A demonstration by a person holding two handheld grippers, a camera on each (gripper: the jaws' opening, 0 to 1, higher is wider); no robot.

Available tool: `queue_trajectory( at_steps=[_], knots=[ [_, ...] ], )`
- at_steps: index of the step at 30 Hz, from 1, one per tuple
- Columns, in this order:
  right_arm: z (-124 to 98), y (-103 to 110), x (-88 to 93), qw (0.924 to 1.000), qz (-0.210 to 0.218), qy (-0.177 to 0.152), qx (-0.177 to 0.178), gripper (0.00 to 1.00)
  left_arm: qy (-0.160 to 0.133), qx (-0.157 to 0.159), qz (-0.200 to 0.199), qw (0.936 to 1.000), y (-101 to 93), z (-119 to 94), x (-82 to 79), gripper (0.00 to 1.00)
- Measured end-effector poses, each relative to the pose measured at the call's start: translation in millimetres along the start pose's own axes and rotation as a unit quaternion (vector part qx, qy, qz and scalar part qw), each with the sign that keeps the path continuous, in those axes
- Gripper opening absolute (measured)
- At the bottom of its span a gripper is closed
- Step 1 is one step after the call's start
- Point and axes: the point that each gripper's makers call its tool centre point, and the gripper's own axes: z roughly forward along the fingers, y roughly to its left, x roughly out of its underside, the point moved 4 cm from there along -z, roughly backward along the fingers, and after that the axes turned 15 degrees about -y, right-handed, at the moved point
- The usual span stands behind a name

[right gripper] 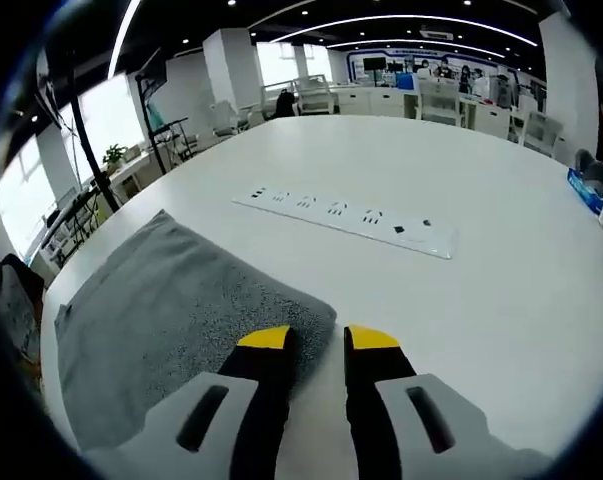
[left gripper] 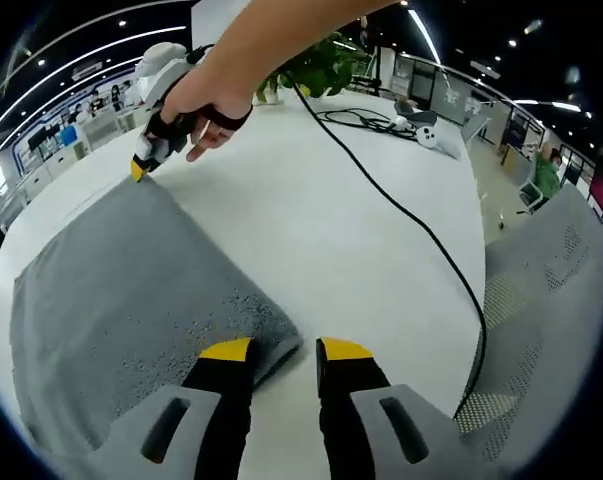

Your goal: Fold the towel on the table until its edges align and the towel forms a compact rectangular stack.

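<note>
While the grey towel (left gripper: 131, 290) lies folded on the white desk (left gripper: 321, 210), I see my left tool (left gripper: 286, 352) at its near corner, jaws narrowly apart with nothing between them, the left jaw over the towel's edge and the right jaw over bare desk. At the far corner, my right tool (left gripper: 139, 168) touches the towel with its yellow tip. A black cable (left gripper: 401, 210) and a potted plant (left gripper: 321, 65) show in the left gripper view. From the right gripper view, the right tool (right gripper: 319, 340) stands narrowly apart, empty, at the towel (right gripper: 171, 320) corner, and a white power strip (right gripper: 346, 220) lies beyond.
</note>
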Motion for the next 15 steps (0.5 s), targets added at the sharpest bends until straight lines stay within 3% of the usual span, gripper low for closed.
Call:
queue_trajectory(
  at_steps=[6, 7, 12, 15],
  knots=[
    [7.7, -0.9, 6.5, 0.9998, 0.009, 0.016, -0.002, 0.1, 0.003, 0.0, 0.01, 0.9999, 2.6, 1.2, 1.0, 0.2],
    [7.1, -2.5, 4.8, 1.0, 0.007, 0.005, -0.001, 0.09, 0.003, 0.0, 0.012, 0.9999, 2.9, 1.3, 1.1, 0.2],
    [5.3, -2.1, 6.8, 0.9999, -0.007, 0.006, -0.014, 0.02, -0.004, -0.006, 0.01, 0.9999, 3.6, 1.5, 1.9, 0.14],
    [3.9, -3.7, 7.3, 0.9989, -0.036, 0.02, -0.023, 0.01, -0.008, -0.009, 0.004, 0.9999, 4.0, 1.9, 1.9, 0.09]
  ],
)
